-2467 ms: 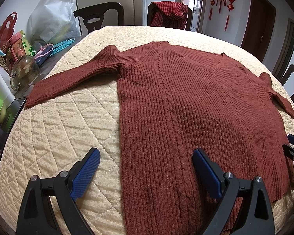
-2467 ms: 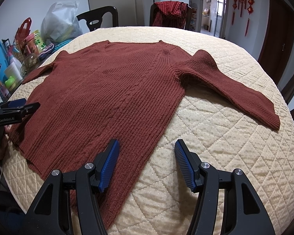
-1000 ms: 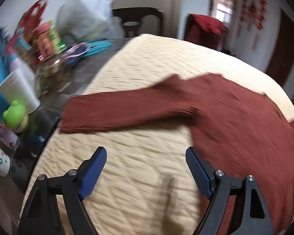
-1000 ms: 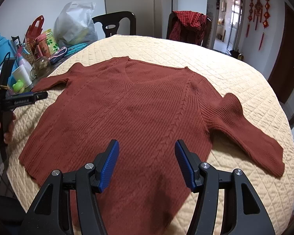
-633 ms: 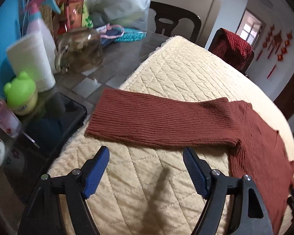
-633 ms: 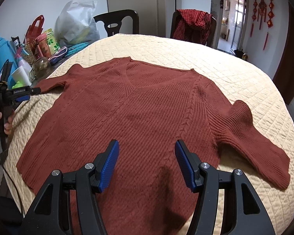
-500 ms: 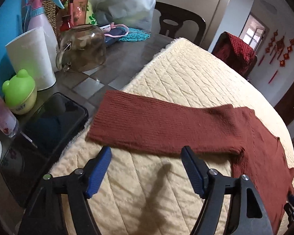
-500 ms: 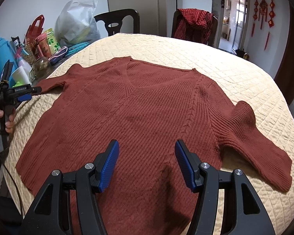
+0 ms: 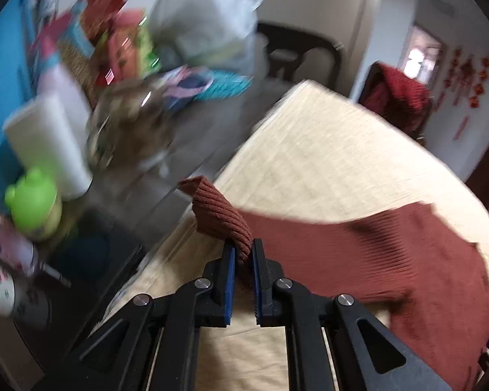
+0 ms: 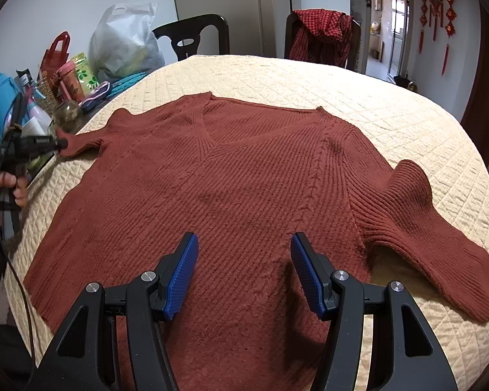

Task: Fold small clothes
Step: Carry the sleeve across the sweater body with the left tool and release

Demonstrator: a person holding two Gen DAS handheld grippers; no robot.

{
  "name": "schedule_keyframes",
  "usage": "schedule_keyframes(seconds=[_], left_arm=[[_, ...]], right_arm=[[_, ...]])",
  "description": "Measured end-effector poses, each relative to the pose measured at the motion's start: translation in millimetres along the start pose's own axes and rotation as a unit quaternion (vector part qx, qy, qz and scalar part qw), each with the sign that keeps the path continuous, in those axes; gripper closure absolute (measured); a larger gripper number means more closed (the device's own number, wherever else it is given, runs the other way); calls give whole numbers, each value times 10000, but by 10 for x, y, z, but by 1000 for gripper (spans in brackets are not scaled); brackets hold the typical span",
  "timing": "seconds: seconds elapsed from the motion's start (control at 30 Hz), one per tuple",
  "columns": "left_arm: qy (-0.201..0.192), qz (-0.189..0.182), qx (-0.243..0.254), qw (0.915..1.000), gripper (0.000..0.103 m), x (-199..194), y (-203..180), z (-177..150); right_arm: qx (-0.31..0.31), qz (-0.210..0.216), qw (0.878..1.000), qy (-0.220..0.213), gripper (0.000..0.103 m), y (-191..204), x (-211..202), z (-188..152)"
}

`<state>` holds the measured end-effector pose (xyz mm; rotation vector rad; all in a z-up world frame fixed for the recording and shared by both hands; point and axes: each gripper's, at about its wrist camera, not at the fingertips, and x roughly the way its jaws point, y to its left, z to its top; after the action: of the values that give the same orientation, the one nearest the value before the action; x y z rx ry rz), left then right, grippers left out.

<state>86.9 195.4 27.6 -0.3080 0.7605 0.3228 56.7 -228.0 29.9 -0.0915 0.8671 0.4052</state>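
A rust-red ribbed V-neck sweater [image 10: 238, 189] lies flat, front up, on the cream quilted table cover [image 10: 358, 97]. My left gripper [image 9: 244, 254] is shut on the cuff of the sweater's left sleeve [image 9: 218, 211] and lifts it off the quilt near the table's left edge; it also shows in the right wrist view [image 10: 60, 145]. My right gripper [image 10: 244, 267] is open and empty, hovering over the sweater's lower body. The right sleeve [image 10: 423, 228] lies bunched, bent toward the near right.
Left of the quilt stand a white cup [image 9: 49, 143], a green-lidded bottle [image 9: 32, 202], a glass jar [image 10: 66, 114], bags [image 10: 124, 45] and a dark phone [image 9: 91, 254]. Two dark chairs [image 10: 192, 36] stand behind; one holds a red checked garment [image 10: 322, 32].
My left gripper has closed on the left sleeve's cuff and raised it; half a second ago it was open just before the flat cuff. The right gripper has barely moved.
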Motion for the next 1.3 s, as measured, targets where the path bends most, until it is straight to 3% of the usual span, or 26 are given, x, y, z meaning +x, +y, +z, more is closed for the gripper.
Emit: schedule_keyframes(seconds=[0.13,0.3,0.4,0.5,0.6,0.67,0.73,0.87,0.97,1.07,1.17,1.3], left_arm=[[-418,-752,475,9952,92,-331,-427,158],[-554,-1805,1272,9737,92,-561,-1221,129],[-332,-2321,1680,9575,92,-489,-1675,-15],[244,-2783,2056,9379,90,-287,-2014,-256],[686,-2941,2237,9267,86,-180,-2089,-401],[581,-3029,2131,9271,82,-287,-1961,-382],[363,-2960,1973,9339,79,-367,-1755,-236],[5,-2205,1781,9590,79,-374,-1289,11],[123,-1758,1612,9711,79,-184,-1083,101],[398,-1647,1536,9735,79,53,-1027,83],[599,-1715,1538,9713,79,236,-1073,90],[765,-1583,1571,9718,79,480,-1215,107]], right_arm=[[41,-8,10000,-46,44,-32,-31,-3],[85,-71,9999,-99,44,-61,-89,1],[137,-134,9997,-132,44,-90,-141,-6],[207,-178,9995,-139,44,-127,-173,-17],[244,-217,9994,-144,44,-151,-202,-8],[235,-235,9993,-194,44,-143,-237,12],[237,-226,9992,-244,44,-120,-256,44],[298,10,9992,-267,44,-63,-209,193],[456,291,9984,-136,46,-23,-60,342],[567,562,9968,83,48,15,195,515],[677,652,9950,328,57,7,476,666],[873,485,9922,739,66,-63,853,744]])
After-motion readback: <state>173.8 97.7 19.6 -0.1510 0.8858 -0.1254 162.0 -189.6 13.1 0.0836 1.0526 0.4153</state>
